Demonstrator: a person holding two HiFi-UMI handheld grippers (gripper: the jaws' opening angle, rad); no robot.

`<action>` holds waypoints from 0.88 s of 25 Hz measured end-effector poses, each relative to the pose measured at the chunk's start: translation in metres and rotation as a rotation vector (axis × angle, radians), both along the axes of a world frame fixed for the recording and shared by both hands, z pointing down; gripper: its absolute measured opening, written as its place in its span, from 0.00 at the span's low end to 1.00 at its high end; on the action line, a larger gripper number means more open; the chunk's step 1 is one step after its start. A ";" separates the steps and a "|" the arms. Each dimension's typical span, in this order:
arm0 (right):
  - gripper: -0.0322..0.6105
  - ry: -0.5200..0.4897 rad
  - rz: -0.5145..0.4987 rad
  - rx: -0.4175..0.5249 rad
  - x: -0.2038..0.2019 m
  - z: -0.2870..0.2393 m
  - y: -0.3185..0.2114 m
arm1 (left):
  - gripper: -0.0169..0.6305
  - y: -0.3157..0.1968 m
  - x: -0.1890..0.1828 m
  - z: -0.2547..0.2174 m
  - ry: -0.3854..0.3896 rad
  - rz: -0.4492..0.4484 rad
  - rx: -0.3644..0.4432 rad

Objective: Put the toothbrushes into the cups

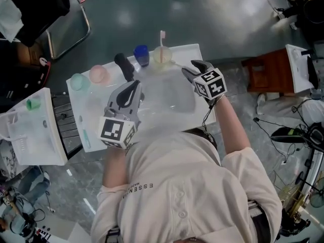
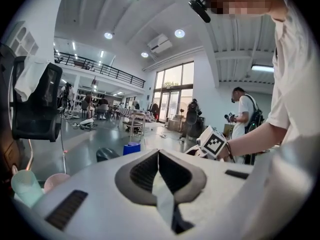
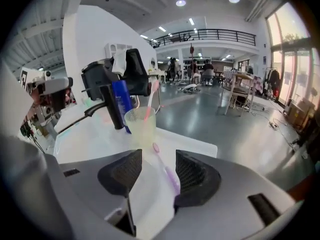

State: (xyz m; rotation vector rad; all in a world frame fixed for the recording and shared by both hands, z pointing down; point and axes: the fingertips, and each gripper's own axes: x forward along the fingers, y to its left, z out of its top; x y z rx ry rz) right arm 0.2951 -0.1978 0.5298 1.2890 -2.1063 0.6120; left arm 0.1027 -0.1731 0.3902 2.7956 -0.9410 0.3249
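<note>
On the white table [image 1: 192,52], at about 10 o'clock from my left gripper [image 1: 132,87], a green cup [image 1: 77,81] and a pink cup [image 1: 98,74] stand side by side. The jaws of my left gripper are together and nothing is between them. At its 12 o'clock stands a black tap [image 1: 124,66], and at 1 o'clock a blue cup [image 1: 141,54]. Just right of the blue cup is a clear yellow cup [image 3: 140,126] with a pink toothbrush [image 3: 150,101] standing inside it. My right gripper [image 3: 157,169] has this cup at 12 o'clock, very near. Its jaws stand wide apart. A purple toothbrush [image 3: 167,171] lies on the table between them, closer to the right jaw, its head towards the cup; the jaws do not press on it.
</note>
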 end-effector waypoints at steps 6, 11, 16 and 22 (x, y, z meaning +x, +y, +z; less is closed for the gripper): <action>0.37 0.176 -0.137 -0.144 0.008 0.043 0.007 | 0.03 0.008 0.010 0.014 -0.029 -0.029 -0.025; 0.37 0.274 -0.246 -0.184 0.007 0.059 0.002 | 0.03 0.015 0.010 0.022 -0.046 -0.088 -0.045; 0.37 0.332 -0.318 -0.202 0.006 0.072 -0.005 | 0.03 0.022 0.008 0.026 -0.066 -0.137 -0.054; 0.36 0.335 -0.306 -0.205 0.005 0.081 -0.009 | 0.03 0.029 0.009 0.028 -0.081 -0.172 -0.048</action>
